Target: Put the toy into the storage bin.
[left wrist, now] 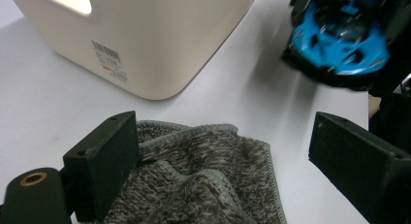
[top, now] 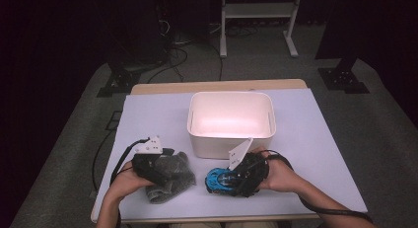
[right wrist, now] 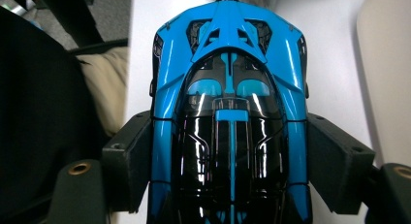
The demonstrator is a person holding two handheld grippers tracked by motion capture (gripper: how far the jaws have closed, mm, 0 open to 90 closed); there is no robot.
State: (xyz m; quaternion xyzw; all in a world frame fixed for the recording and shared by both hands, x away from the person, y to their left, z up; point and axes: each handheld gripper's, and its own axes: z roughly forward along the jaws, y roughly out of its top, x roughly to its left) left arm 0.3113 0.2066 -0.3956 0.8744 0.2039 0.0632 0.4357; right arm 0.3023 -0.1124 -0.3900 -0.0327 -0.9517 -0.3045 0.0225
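Clamped between our right gripper's (right wrist: 228,161) jaws sits the blue toy car (right wrist: 228,103), both pads pressed flat on its flanks; its long axis runs straight along the jaws, nose pointing away from the hand. From the high view, we see that car (top: 219,179) near the front edge of the table (top: 315,139), with the white bin (top: 230,123) just beyond it at about twelve o'clock, its open mouth facing up. So the relation that matters for us is this: the bin lies directly ahead and a little above the car, and our right hand (top: 281,174) is the nearer one to it. We judge the car must clear the bin's front wall before going in.

Our left gripper (top: 160,170) stands with jaws wide apart, gripping nothing, over the grey knitted cloth (left wrist: 203,180) at the car's nine o'clock.
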